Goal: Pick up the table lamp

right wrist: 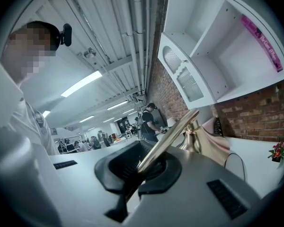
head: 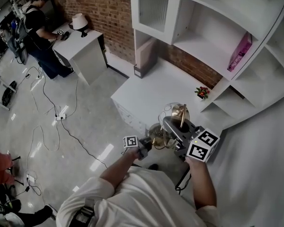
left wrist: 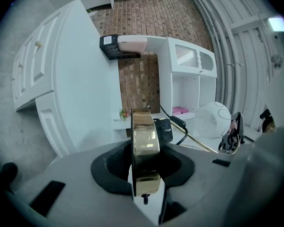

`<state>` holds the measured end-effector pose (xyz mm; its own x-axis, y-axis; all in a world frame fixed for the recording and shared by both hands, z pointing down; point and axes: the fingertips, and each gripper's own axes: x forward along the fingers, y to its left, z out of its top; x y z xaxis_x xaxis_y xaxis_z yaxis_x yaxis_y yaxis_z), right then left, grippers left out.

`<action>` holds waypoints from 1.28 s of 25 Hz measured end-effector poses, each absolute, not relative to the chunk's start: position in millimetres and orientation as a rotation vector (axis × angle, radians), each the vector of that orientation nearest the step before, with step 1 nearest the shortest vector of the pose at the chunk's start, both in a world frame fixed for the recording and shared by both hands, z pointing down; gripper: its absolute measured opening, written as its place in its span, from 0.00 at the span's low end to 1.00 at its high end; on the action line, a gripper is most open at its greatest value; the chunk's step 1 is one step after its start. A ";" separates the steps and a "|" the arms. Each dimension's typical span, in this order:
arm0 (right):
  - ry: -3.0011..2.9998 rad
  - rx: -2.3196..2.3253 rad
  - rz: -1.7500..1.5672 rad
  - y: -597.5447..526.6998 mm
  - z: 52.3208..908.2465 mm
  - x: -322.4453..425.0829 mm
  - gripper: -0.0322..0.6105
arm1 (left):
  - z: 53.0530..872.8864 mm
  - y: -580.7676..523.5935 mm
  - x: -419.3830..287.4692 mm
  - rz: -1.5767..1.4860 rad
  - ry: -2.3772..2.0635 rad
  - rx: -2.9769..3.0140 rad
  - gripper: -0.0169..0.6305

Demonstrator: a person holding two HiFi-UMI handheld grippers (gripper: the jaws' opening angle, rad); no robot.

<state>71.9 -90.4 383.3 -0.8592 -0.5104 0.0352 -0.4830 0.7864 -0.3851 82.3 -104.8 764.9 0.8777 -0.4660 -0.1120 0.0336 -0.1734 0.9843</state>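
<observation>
The table lamp [head: 176,113] has a brass stem, a round brass base and a pale globe shade, and it hangs tilted off the white desk [head: 151,86] near the desk's front edge. My left gripper [head: 149,145] is shut on the rim of the round brass base [left wrist: 144,138]. The globe shade [left wrist: 213,119] and the black cord [left wrist: 173,122] show beyond it in the left gripper view. My right gripper [head: 179,126] is shut on the thin brass stem [right wrist: 173,136], which runs slanted out of its jaws toward the lamp's brass cone [right wrist: 206,143].
A small red-flowered plant [head: 202,92] stands at the desk's back right. White shelves above it hold a pink book [head: 240,51]. A brown box [head: 143,60] leans at the desk's far left. Cables [head: 61,115] lie on the floor. Another person [head: 38,27] works at a far desk.
</observation>
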 end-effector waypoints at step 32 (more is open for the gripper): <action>2.895 -0.876 -0.587 -59.5 383.8 7.8 0.07 | 766.7 -72.9 30.4 -0.422 -0.269 1.657 0.23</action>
